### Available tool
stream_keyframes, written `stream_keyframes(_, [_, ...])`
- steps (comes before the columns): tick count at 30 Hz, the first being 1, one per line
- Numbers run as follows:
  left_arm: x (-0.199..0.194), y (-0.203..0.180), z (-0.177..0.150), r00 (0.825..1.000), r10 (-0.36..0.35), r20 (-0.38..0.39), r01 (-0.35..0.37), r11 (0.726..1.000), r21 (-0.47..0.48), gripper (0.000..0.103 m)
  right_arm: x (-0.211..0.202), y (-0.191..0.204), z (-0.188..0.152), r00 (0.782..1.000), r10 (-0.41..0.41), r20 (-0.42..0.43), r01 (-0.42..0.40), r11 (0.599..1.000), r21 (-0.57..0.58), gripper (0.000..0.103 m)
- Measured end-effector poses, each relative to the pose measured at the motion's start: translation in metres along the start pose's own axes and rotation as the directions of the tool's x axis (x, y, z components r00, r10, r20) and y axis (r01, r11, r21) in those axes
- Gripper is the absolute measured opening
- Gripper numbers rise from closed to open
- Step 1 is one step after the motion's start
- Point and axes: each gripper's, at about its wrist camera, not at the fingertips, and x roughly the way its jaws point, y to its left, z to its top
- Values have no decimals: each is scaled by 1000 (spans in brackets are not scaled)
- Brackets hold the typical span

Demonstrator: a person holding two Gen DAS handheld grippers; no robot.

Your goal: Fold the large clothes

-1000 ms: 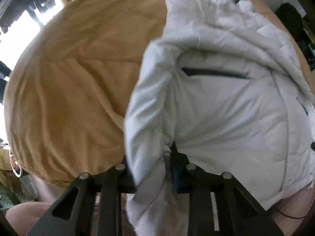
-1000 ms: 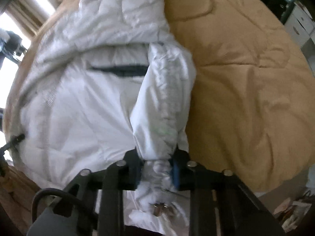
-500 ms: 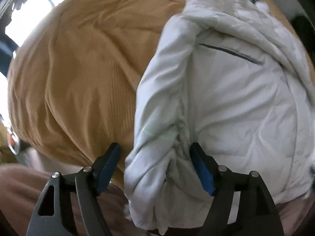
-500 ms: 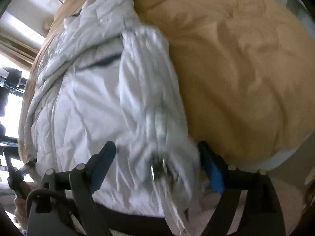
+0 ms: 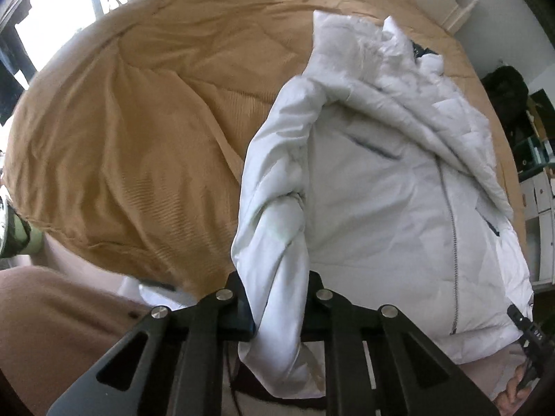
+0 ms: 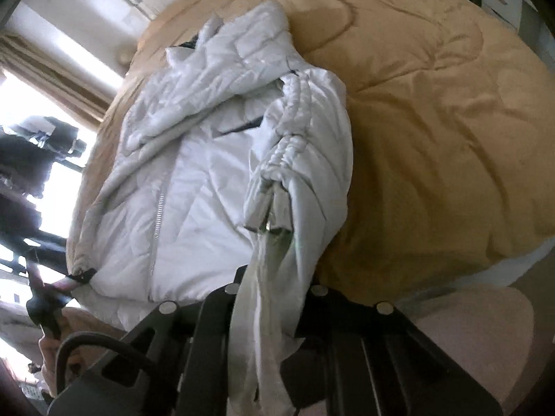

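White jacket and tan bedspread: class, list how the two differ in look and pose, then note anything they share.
The white jacket is smooth and puffy with a grey zip; the tan bedspread is ribbed and quilted. The jacket lies bunched, its sleeves pinched in the left gripper and right gripper; the bedspread lies spread out beneath it. Both are soft, creased fabric.

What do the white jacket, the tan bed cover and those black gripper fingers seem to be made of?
White jacket: probably thin synthetic shell over padding; faint sheen, crisp wrinkles, puffy quilted hood, metal-looking zip.
Tan bed cover: soft matte fabric, likely a stuffed quilt; fine ribbing, stitched seams, rounded folds.
Left gripper and right gripper: rigid matte black, plastic or metal unclear; silvery bolt heads.
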Motion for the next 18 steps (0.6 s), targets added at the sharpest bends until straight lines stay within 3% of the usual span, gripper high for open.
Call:
stream_keyframes(4, [-30, 1, 16, 999, -27, -19, 27, 1000, 0, 13, -29, 4, 1, 1000, 24, -3, -24, 999, -28, 8])
stream_keyframes(7, [-39, -9, 54, 996, -70, -49, 70, 998, 7, 13, -43, 16, 31, 999, 52, 14, -51, 997, -50, 8])
stream_keyframes(10, [-55, -16, 103, 994, -107, -17, 108, 994, 14, 14, -44, 34, 84, 994, 91, 53, -88, 994, -62, 8])
stream_keyframes(13, [-63, -37, 168, 990, -130, 47, 130, 991, 19, 14, -33, 69, 148, 991, 69, 114, -58, 993, -104, 8])
stream_keyframes(18, [-22, -76, 285, 991, -122, 54, 123, 992, -7, 15, -1, 103, 246, 984, 43, 172, -24, 993, -112, 8])
